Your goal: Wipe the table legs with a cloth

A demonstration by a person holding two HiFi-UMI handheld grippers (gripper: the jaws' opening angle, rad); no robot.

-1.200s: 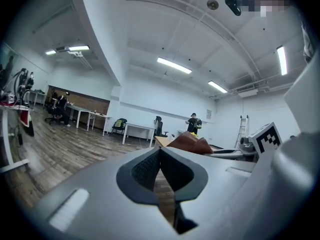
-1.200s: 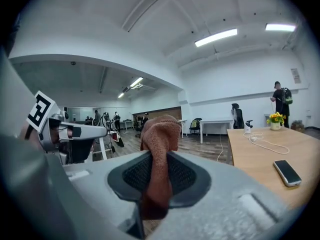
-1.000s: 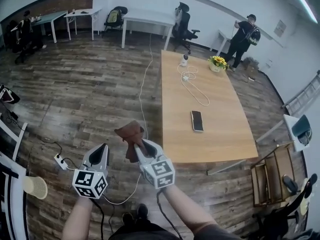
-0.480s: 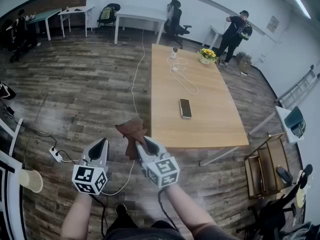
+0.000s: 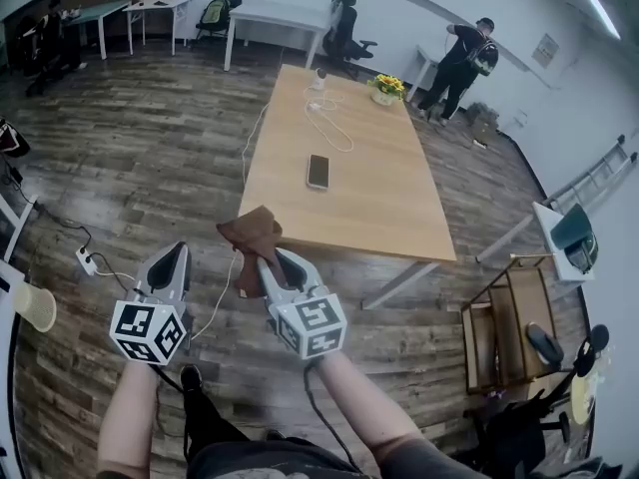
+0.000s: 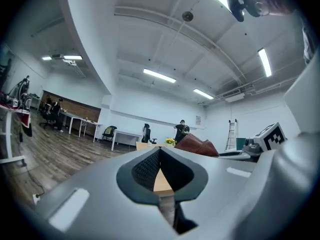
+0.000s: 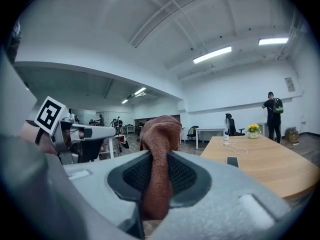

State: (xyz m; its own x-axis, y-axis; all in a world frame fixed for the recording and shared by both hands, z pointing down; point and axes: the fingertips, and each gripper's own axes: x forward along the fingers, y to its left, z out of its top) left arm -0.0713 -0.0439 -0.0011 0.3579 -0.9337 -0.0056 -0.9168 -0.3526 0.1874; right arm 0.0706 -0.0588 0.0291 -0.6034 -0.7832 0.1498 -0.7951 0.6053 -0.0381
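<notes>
Cloth (image 5: 250,236), one, clamped in right gripper (image 5: 263,264), left gripper (image 5: 177,254) closed, one table (image 5: 369,193)

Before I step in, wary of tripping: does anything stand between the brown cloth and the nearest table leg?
Nothing visible does. Only bare wood floor lies between the brown cloth in the right gripper and the slanted pale table leg.

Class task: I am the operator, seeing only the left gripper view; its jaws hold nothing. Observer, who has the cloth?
Observer: The right gripper is shut on the brown cloth.
Operator: What is on the table?
Observer: A phone lies flat on the wooden table.
Operator: Any table leg in sight?
Observer: In the head view, a pale slanted leg shows under the table's near edge.
</notes>
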